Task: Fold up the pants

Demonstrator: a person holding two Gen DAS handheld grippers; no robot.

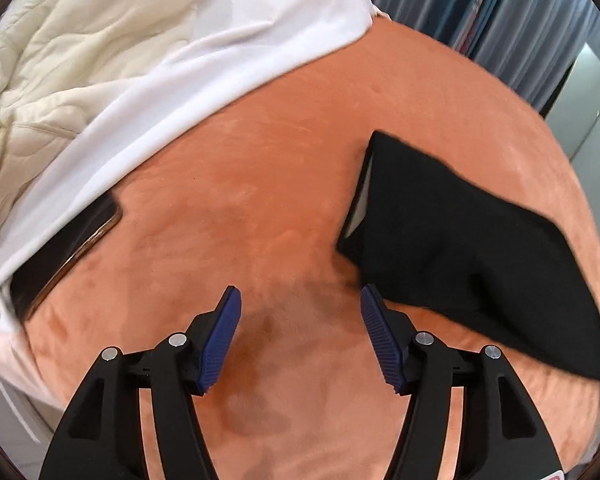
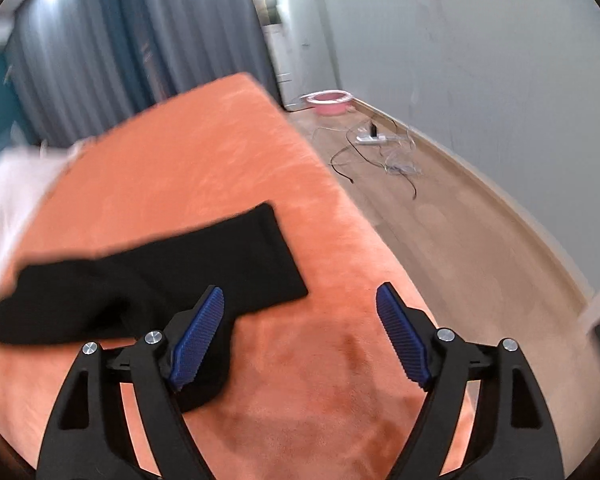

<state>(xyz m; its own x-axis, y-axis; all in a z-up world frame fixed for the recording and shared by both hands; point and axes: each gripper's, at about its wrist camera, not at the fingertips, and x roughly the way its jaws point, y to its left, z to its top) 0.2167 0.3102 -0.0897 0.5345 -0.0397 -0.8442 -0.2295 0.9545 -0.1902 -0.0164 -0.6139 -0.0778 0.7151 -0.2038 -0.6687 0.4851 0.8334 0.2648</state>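
Observation:
The black pants (image 1: 452, 240) lie folded in a narrow strip on the orange bed cover (image 1: 260, 160). In the left wrist view they sit to the right of my left gripper (image 1: 300, 300), which is open and empty above the cover, its right finger close to the pants' near edge. In the right wrist view the pants (image 2: 160, 276) lie to the left, and a part runs under the left finger of my right gripper (image 2: 300, 300). That gripper is open and holds nothing.
A white sheet (image 1: 204, 64) and a cream quilt (image 1: 60, 60) are heaped at the far left of the bed. A dark phone-like slab (image 1: 72, 240) lies by the sheet. Right of the bed is wooden floor (image 2: 460, 220) with cables, a power strip (image 2: 372, 138) and a pink basin (image 2: 328, 100).

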